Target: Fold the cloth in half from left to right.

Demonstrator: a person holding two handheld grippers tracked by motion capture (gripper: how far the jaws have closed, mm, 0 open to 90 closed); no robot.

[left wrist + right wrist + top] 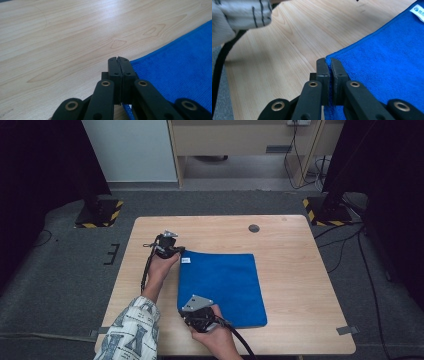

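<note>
— Where is the cloth lying?

— The blue cloth (pixel 221 287) is lying flat on the wooden tabletop (pixel 290 270), a little toward the near side, with a small white label (pixel 186 260) at its far left corner.

— And the left gripper (pixel 176 252)?

— It is sitting at that far left corner. In the left gripper view its fingers (pixel 115 72) are pressed together — the cloth edge seems to be running between them lower down, though the pinch itself is hard to make out.

— The right gripper (pixel 192 310)?

— It is working at the near left corner. In the right gripper view its fingers (pixel 322 72) are clamping the cloth's corner, blue fabric showing in the narrow gap. A patterned sleeve (pixel 131 330) is covering the left forearm.
</note>
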